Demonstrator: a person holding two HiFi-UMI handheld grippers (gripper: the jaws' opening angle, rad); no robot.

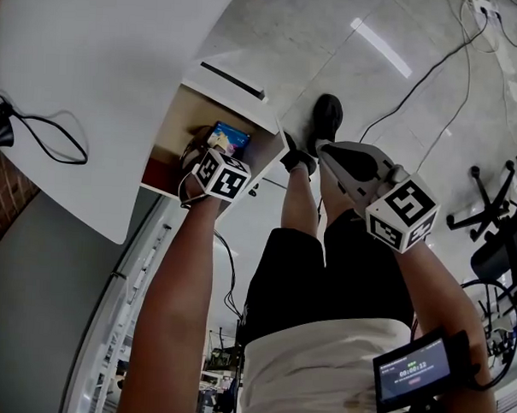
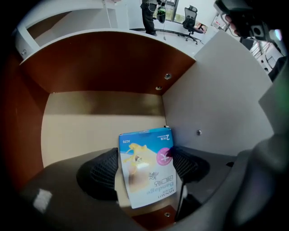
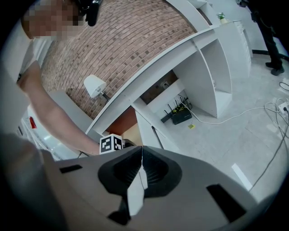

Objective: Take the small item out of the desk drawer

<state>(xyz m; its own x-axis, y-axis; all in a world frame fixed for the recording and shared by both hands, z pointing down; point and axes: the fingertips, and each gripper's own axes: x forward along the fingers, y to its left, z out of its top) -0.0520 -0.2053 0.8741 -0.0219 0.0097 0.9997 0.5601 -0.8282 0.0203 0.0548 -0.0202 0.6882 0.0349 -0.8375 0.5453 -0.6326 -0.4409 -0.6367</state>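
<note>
From my head I see only a blue corner of the small packet (image 1: 228, 139) past my left tool's marker cube, inside the open drawer (image 1: 178, 125) under the white counter (image 1: 94, 57). The left tool view shows its whole face: blue band, yellow picture, pink round badge, print upside down. My left tool (image 2: 144, 169) stands wide, pads pressing its two long edges. Its long axis runs toward the drawer's back, leaning slightly left. My right tool (image 3: 141, 169) is closed and empty.
</note>
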